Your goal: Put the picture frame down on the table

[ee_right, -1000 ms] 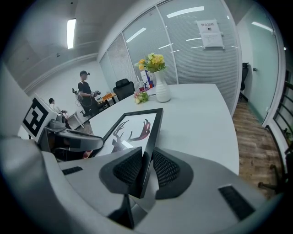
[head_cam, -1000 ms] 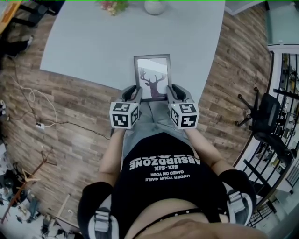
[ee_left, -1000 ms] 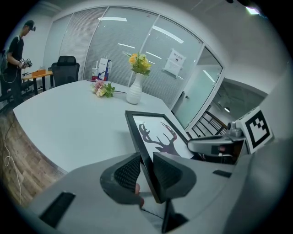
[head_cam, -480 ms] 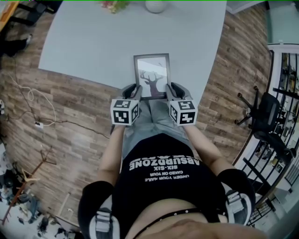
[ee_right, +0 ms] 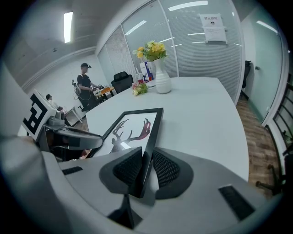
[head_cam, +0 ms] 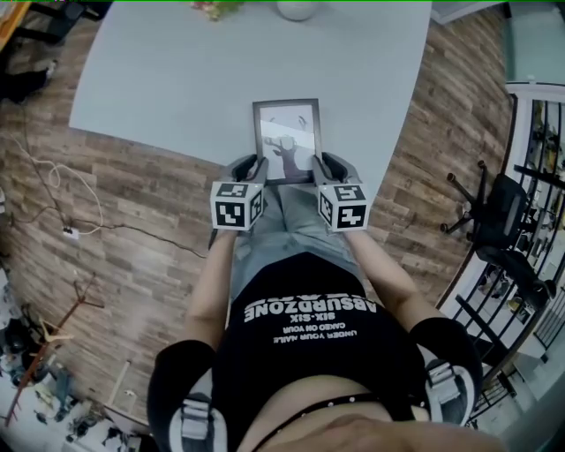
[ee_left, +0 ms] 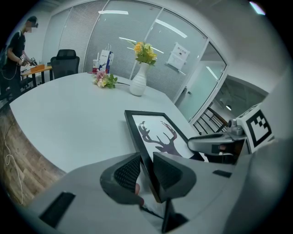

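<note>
Frame [head_cam: 286, 141] is gripped at its near end, one side edge per claw. The left claw [ee_left: 147, 170] is clamped on the left edge and the right claw [ee_right: 145, 168] on the right edge, likely so it stays level, picture up. It sits low over the counter [head_cam: 177, 79] near the front edge; can't tell if it's touching. Vase [head_cam: 294, 11] is well beyond, out of the way.

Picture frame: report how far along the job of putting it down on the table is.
Done: the black-rimmed picture frame with the deer print is over the near edge of the pale grey table.
In hand: the left gripper and the right gripper each clamp one side rim.
Left: lay it flat and open both jaws. Whether it touches the table yet, I cannot tell.
</note>
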